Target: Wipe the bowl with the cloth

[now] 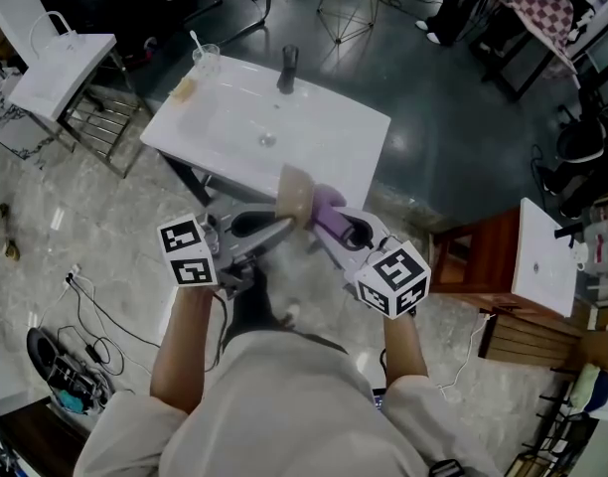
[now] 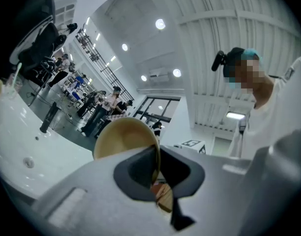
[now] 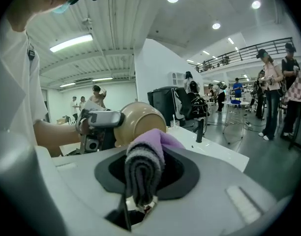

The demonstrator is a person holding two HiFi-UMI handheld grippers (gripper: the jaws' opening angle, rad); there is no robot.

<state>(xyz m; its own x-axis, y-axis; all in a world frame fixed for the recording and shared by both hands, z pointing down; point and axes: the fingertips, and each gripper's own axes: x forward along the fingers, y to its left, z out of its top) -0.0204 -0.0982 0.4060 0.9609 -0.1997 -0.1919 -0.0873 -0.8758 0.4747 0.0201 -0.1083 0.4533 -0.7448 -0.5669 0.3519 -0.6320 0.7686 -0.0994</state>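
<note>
Holding the bowl [image 1: 295,200] up in the air over the near edge of the white worktop [image 1: 334,152], your left gripper [image 1: 282,225] has its fingers closed on the rim. The left gripper view shows the thin tan wall pinched between them. The bowl is tipped on its side, its hollow towards the left gripper's camera and its rounded outside towards the right one.

Your right gripper [image 1: 336,229] sits just right of the bowl, fingers clamped on a folded purple cloth [image 1: 327,210]. In the right gripper view the fold stands up between the fingers, grey-shaded low down and lilac at the top. The cloth's free end lies against or just beside the bowl's outer wall; you can't tell from these views whether it touches. The two grippers are close together, both in front of your chest.

On the worktop: a shallow basin [image 1: 246,125] with a drain, a dark tap [image 1: 287,68] at the far edge and a clear glass [image 1: 206,60] at the far left corner. A white paper bag [image 1: 61,73] rests on a metal rack [image 1: 103,125] left of the worktop
</note>
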